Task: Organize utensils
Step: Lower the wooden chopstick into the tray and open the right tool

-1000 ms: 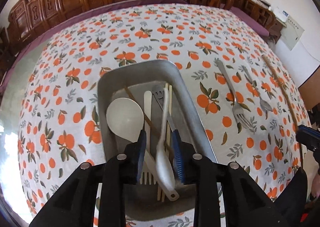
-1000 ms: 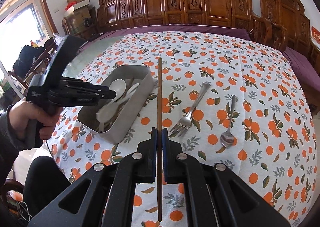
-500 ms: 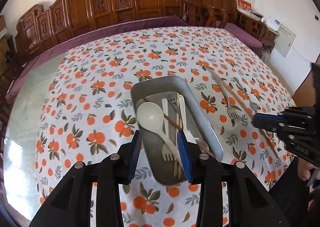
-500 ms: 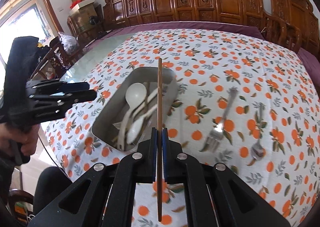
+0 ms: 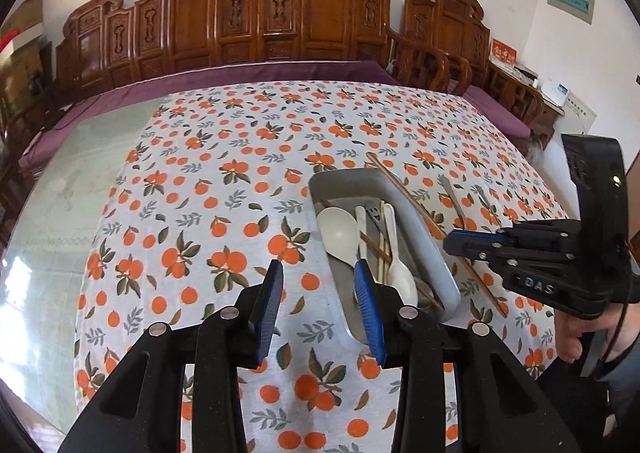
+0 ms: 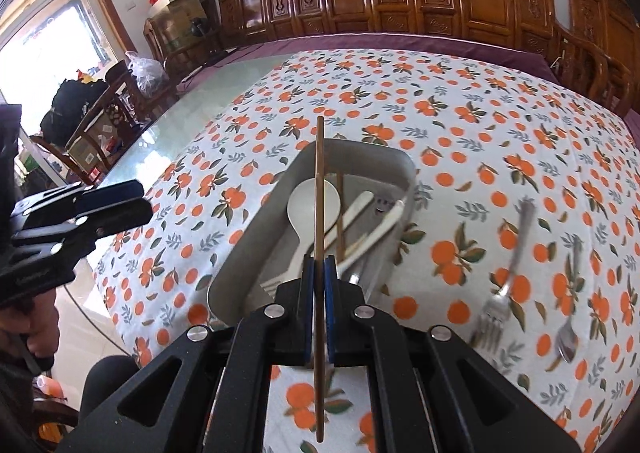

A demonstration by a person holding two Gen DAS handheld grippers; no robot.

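A grey metal tray (image 5: 428, 249) (image 6: 256, 249) on the orange-print cloth holds a white spoon (image 5: 340, 231) (image 6: 308, 199), a white fork, chopsticks and other utensils. My right gripper (image 6: 319, 265) (image 5: 450, 243) is shut on a brown chopstick (image 6: 319, 181) (image 5: 404, 193) and holds it above the tray, lengthwise over it. My left gripper (image 5: 319, 273) is open and empty, above the cloth at the tray's near left corner. A metal fork (image 6: 506, 285) and a metal spoon (image 6: 570, 317) lie on the cloth right of the tray.
The table (image 5: 92, 181) has a glass top with the cloth over most of it. Carved wooden chairs (image 5: 260, 13) line the far side. Boxes and bags (image 6: 80, 101) stand at the left of the room.
My left gripper has let go of the white spoon, opened and drawn back to the left of the tray. My right gripper has carried the chopstick left, over the tray.
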